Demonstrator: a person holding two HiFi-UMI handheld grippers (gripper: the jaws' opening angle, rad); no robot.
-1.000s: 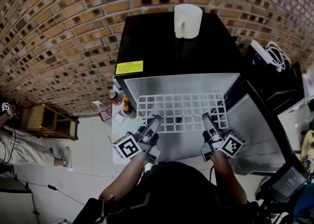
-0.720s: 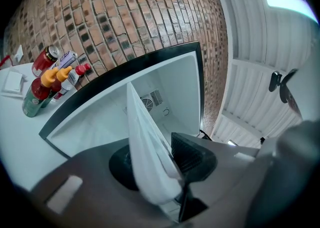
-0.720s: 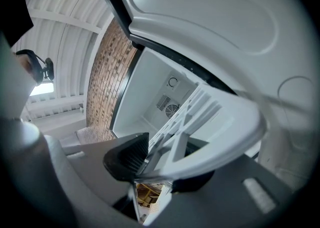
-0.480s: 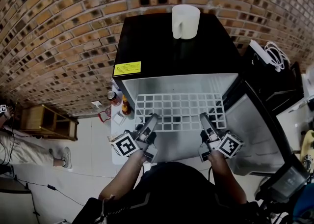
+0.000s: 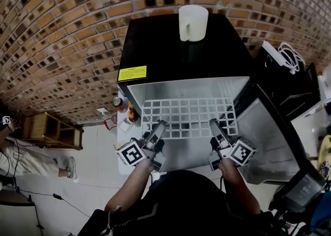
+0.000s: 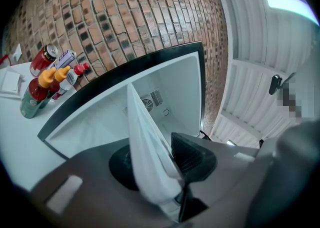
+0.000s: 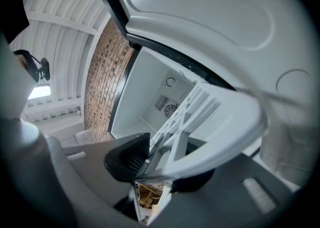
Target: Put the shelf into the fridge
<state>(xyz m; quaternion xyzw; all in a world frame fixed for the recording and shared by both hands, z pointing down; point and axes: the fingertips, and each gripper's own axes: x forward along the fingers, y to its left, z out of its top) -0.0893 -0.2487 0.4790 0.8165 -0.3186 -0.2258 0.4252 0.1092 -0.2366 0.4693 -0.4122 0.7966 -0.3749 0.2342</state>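
A white grid shelf (image 5: pixel 189 118) lies level in the mouth of the small black fridge (image 5: pixel 155 43), its far part inside the white cavity. My left gripper (image 5: pixel 160 124) grips the shelf's near edge on the left, and the thin white shelf (image 6: pixel 145 147) runs between its jaws. My right gripper (image 5: pixel 213 123) holds the near edge on the right. Its jaws have just been closing, with the shelf (image 7: pixel 210 122) between them against the ribbed pad (image 7: pixel 132 159). The fridge's back wall and fan vent (image 7: pixel 165 103) show beyond.
The fridge door (image 5: pixel 266 136) stands open to the right. A white mug (image 5: pixel 193 21) sits on the fridge top. Bottles and a can (image 6: pixel 45 79) stand on a white surface left of the fridge. A brick wall is behind, and a wooden stool (image 5: pixel 51 129) stands at the left.
Only the head view has shifted slightly. Both grippers and the shelf keep their places at the fridge opening.
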